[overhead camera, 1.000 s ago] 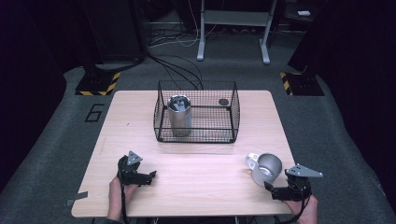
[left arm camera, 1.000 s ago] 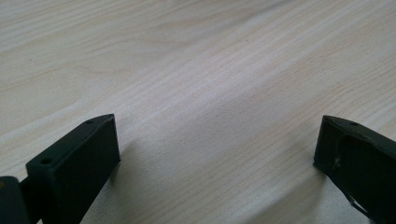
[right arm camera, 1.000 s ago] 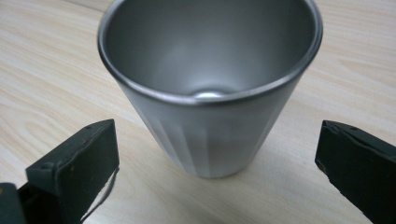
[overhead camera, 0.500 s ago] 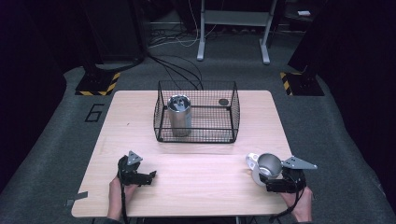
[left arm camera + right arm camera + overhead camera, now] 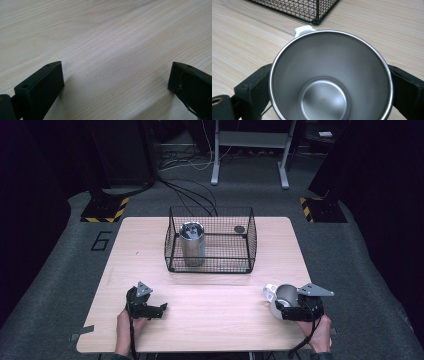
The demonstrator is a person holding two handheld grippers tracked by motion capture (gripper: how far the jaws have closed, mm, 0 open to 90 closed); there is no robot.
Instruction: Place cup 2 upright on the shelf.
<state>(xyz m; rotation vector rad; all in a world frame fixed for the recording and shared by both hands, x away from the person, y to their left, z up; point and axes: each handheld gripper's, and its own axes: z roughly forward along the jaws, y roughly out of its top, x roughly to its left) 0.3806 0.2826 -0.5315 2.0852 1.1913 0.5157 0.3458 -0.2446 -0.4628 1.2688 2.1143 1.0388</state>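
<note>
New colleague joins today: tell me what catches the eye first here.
The black wire basket at the table's middle, with a steel tumbler upright inside. Next, the steel cup with a white handle, clamped between the right gripper's fingers near the front right edge. The left gripper rests open, front left.

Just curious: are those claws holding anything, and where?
The right gripper clamps the shiny steel cup by its outer sides; the left gripper holds nothing.
</note>
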